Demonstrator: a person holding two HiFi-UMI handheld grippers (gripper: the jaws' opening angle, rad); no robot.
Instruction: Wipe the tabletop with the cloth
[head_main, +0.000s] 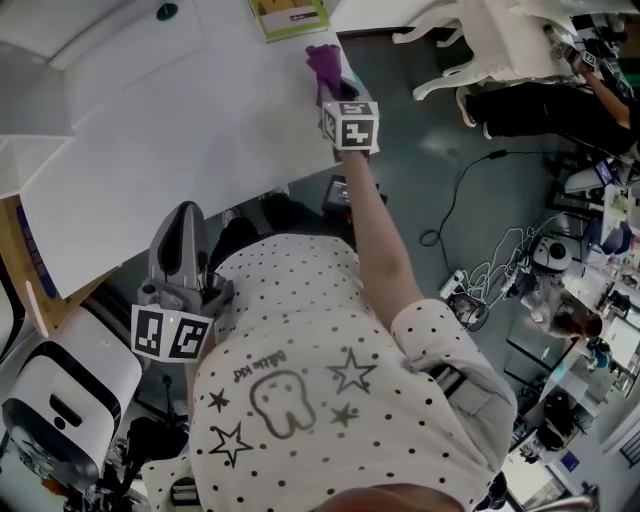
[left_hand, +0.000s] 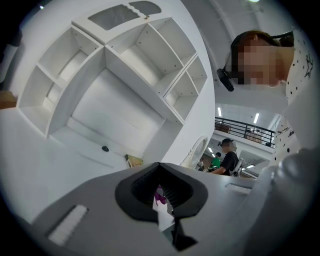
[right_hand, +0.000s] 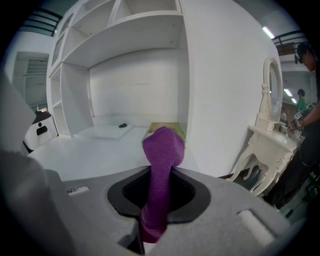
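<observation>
The person's right arm is reaching far out, the right gripper clenching the purple cloth at the white tabletop's far right edge, while the left gripper is hovering near the body, its jaws closed on nothing.

The right hand-held gripper is stretched out at the end of a bare arm and grips a purple cloth, which lies on the white bench close to its right edge. The left hand-held gripper is low, near the person's dotted shirt, with its tip over the near edge of the bench. A yellow-green book lies at the far edge, just beyond the cloth. A white chair stands on the floor at the right.
</observation>
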